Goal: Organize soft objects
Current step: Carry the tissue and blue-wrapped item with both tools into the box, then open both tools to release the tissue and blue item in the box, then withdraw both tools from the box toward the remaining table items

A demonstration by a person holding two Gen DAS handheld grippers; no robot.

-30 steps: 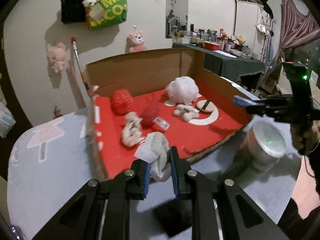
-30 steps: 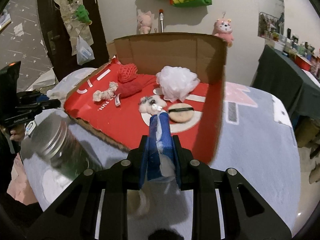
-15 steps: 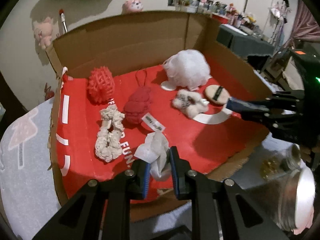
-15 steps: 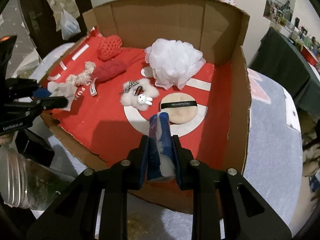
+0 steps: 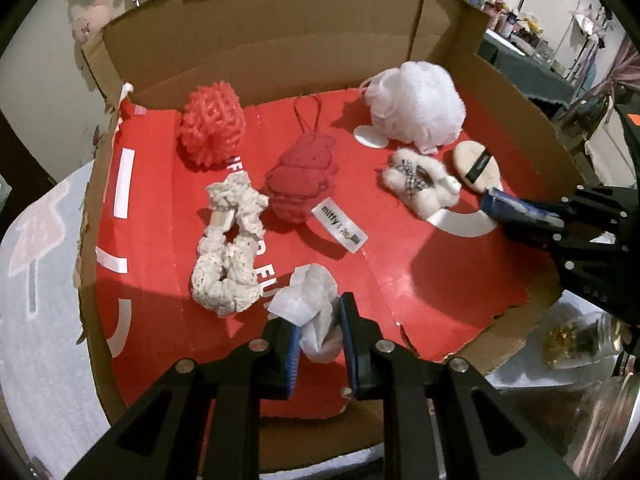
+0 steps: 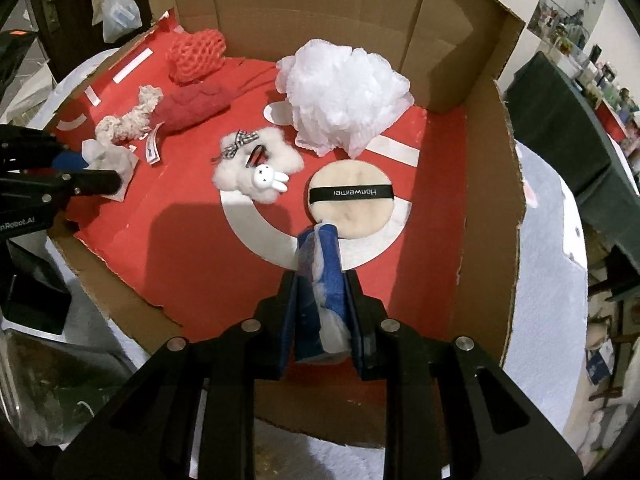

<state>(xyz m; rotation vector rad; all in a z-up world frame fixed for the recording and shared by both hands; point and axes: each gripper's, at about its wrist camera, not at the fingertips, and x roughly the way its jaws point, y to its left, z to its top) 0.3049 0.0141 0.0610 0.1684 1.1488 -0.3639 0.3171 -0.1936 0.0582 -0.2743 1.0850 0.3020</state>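
Note:
A cardboard box [image 5: 280,36] with a red floor holds several soft objects: a red mesh ball [image 5: 212,128], a red knit piece [image 5: 300,176], a cream crochet scrunchie [image 5: 228,256], a white bath pouf [image 5: 416,104], a fluffy bunny clip [image 5: 416,184] and a beige powder puff [image 6: 352,200]. My left gripper [image 5: 318,344] is shut on a crumpled white tissue [image 5: 308,300] just above the box's near floor. My right gripper [image 6: 320,312] is shut on a blue tissue pack [image 6: 320,264] above the floor near the powder puff.
The box sits on a pale grey cloth [image 5: 36,280]. A glass jar [image 5: 576,336] with dried contents stands beside the box's torn front edge. The box's tall back walls [image 6: 320,4] and right wall [image 6: 488,200] enclose the far sides.
Both grippers have moved forward over the box's front edge and lower towards its red floor, each still holding its item.

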